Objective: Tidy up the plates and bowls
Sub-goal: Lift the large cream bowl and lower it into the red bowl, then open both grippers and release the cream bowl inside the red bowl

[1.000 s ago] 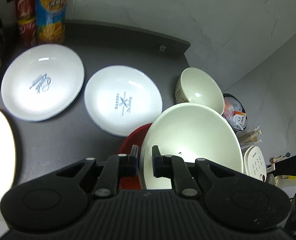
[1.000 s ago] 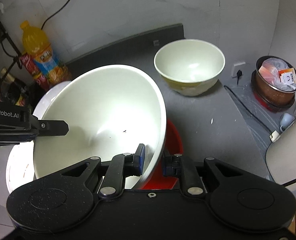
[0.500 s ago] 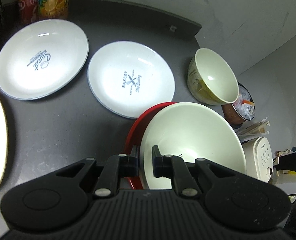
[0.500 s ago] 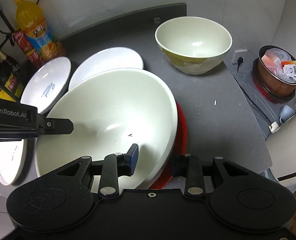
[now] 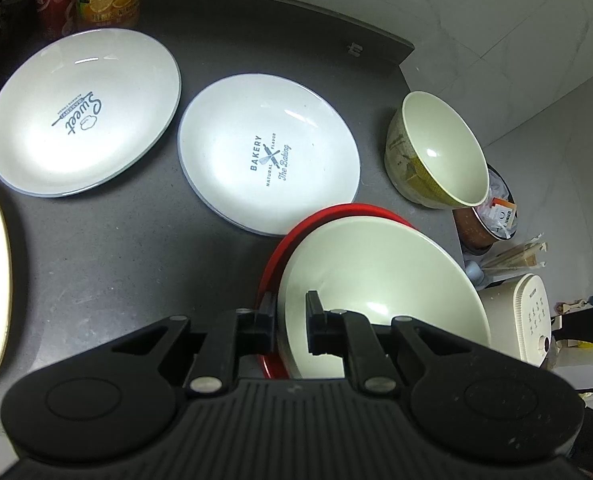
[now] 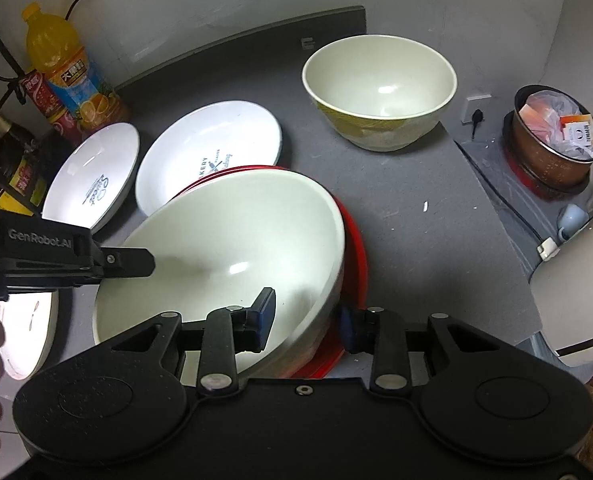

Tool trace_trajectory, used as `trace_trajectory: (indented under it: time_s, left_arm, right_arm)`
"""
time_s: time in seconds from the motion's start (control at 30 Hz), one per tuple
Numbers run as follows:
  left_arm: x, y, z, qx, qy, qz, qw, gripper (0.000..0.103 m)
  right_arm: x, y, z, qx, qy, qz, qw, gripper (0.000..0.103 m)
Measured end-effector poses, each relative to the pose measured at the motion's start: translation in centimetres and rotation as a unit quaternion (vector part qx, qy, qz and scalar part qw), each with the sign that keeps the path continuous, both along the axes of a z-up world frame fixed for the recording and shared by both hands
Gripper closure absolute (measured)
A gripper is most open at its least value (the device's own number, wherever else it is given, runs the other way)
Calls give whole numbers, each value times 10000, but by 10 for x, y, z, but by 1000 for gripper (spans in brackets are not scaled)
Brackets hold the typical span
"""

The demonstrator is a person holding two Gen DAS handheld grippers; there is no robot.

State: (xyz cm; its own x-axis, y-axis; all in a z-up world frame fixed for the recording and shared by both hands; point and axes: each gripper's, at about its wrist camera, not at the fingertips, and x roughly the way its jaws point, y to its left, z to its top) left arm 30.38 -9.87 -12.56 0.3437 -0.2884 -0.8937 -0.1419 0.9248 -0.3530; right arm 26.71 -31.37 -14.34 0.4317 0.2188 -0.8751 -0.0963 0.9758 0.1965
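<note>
1. Right wrist view shows the large pale-green ceramic bowl [image 6: 232,248] sitting tilted on the round red plate [image 6: 358,256], its mouth facing up and toward the back-left, its low side at the near right.
2. The right gripper [image 6: 306,316] straddles that near rim, one finger inside and one outside, jaws spread with a visible gap, so it is not pinching.
3. The left gripper [image 5: 290,320] is clamped on the bowl's opposite rim, jaws close together on the wall.
4. A judgement: to set the bowl down well, lower the raised left side until the base sits flat and centred on the red plate, then release the left pinch slowly so the bowl does not rock or slide.
5. A round bowl has no long axis; only the tilt matters.
6. Behind it lie the white "Bakery" plate [image 5: 268,156] just beside the red one, the white "Sweet" plate [image 5: 82,110], and the smaller cream bowl [image 6: 378,90] well apart on the dark grey counter [image 6: 408,220].
</note>
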Motion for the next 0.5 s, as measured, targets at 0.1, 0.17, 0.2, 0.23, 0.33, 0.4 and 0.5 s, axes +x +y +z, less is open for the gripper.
trace_trajectory:
  time_s: [0.1, 0.17, 0.2, 0.23, 0.33, 0.4, 0.5]
  left_arm:
    - [2, -1, 5, 38, 65, -7, 10000, 83]
    - [3, 1, 11, 128, 14, 29, 9999, 69]
    - [2, 3, 14, 128, -44, 45, 9999, 67]
    - [2, 4, 18, 109, -100, 53, 9999, 62]
    - [4, 5, 26, 163, -212, 35, 9996, 55]
    - [5, 5, 30, 226, -288, 3, 9993, 54]
    - [7, 3, 33, 254, -379, -14, 9990, 51]
  right_arm:
    - [1, -1, -4, -92, 17, 45, 9999, 84]
    - [2, -1, -7, -121, 18, -1, 9999, 84]
    - [2, 1, -7, -200, -13, -13, 9998, 85]
    - [3, 1, -7, -209, -8, -26, 9998, 85]
    - [5, 1, -8, -127, 74, -49, 9999, 82]
    - [4, 0, -4, -68, 50, -52, 10000, 75]
    - [2, 0, 5, 38, -65, 16, 10000, 60]
